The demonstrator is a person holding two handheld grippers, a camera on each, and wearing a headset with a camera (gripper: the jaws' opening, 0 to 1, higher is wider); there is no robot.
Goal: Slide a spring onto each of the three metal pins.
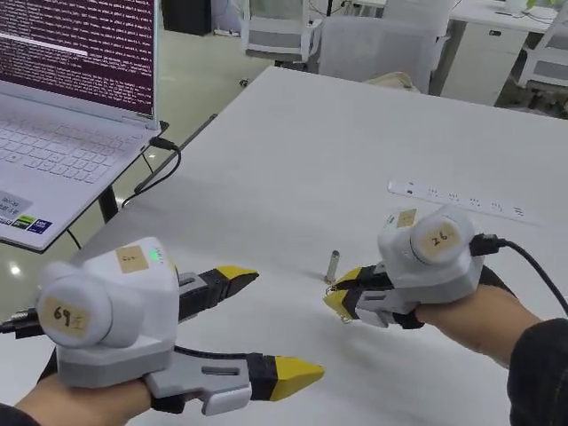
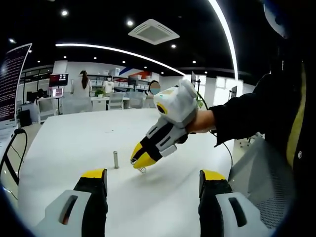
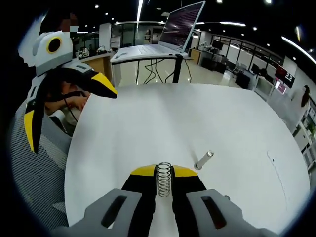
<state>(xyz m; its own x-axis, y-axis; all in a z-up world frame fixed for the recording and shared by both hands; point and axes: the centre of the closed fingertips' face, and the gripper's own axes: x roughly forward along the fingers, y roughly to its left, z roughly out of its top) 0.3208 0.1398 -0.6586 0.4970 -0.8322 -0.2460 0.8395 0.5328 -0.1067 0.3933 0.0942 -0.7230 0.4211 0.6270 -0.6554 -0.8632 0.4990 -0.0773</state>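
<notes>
Spring (image 3: 164, 178): small wire coil, pinched sideways between the right gripper (image 1: 344, 291) fingers (image 3: 143, 172). Its axis runs along them and its far end pokes just past the yellow tips. In the left gripper view it hangs off those tips, just above the desk (image 1: 311, 160).

Pin (image 3: 204, 160): short metal post, upright on the desk, apart from the spring. From the spring it sits at about 2 o'clock in the right gripper view. In the head view it's at about 11 o'clock from the right fingertips. I count one pin standing, not three.

My read on handling: the spring is very light and soft along its length. It will squash or ping out if I clamp harder, so I want light pressure only. Best hold is the mid-to-rear coils, leaving the front coils and bore free to swallow the pin top. The current hold looks close to that. The pin is stiff, but nothing visible fixes it, so a sideways nudge may topple it. The approach should be coaxial and from above.

Left gripper (image 1: 269, 326): fingers wide apart, nothing between them, hovering over the near desk at about 9 o'clock from the pin. It could steady the pin if needed.

Further out in the head view: a laptop (image 1: 71, 89) at 10 o'clock and a power strip (image 1: 457, 200) at 1 o'clock.
</notes>
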